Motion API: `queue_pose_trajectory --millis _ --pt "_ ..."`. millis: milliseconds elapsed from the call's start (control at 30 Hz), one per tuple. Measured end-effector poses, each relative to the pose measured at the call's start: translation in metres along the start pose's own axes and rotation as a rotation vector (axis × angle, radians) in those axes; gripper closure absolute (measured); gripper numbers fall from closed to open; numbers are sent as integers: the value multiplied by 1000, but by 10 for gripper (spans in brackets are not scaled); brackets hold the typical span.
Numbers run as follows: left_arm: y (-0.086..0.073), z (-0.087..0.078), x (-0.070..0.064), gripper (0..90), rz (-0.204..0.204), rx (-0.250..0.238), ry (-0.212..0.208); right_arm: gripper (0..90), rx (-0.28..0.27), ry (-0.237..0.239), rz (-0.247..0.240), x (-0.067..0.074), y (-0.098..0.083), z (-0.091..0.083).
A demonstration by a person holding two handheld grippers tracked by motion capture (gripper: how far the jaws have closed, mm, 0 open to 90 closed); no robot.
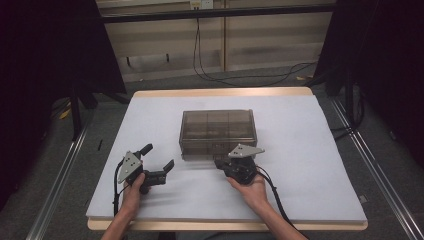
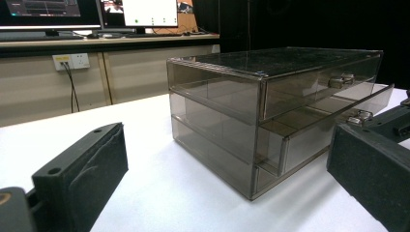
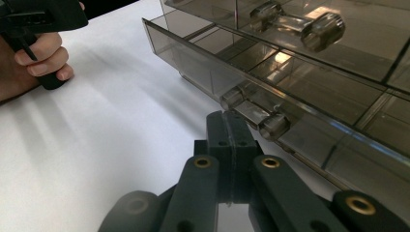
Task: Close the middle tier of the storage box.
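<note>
A smoky see-through drawer box (image 1: 218, 131) with two drawers stands mid-table. In the left gripper view the box (image 2: 217, 96) has its lower drawer (image 2: 309, 140) pulled out a little. My right gripper (image 1: 219, 163) sits at the box's front. In the right gripper view its jaws (image 3: 227, 121) are pressed together, tips right at the lower drawer's clear handle (image 3: 254, 112); I cannot tell if they pinch it. The upper handle (image 3: 300, 21) is above. My left gripper (image 1: 159, 156) rests on the table left of the box, open with nothing between its jaws (image 2: 225, 145).
White sheet (image 1: 300, 165) covers the wooden table, with bare room right of and behind the box. Black curtains flank the table and cables (image 1: 235, 77) lie on the floor beyond. Monitors (image 2: 145, 12) stand on a far bench.
</note>
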State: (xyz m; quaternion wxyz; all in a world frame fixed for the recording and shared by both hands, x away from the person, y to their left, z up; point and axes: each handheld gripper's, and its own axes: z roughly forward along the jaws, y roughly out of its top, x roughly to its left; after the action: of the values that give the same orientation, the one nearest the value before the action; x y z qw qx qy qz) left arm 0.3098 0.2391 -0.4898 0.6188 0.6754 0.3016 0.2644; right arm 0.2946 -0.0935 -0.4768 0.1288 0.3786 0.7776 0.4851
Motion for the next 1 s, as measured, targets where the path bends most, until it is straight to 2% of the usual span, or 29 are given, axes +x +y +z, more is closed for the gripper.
queue_pose_trajectory --millis 1000 --pt "0 0 0 9 0 0 0 900 -16 -12 20 -4 1 6"
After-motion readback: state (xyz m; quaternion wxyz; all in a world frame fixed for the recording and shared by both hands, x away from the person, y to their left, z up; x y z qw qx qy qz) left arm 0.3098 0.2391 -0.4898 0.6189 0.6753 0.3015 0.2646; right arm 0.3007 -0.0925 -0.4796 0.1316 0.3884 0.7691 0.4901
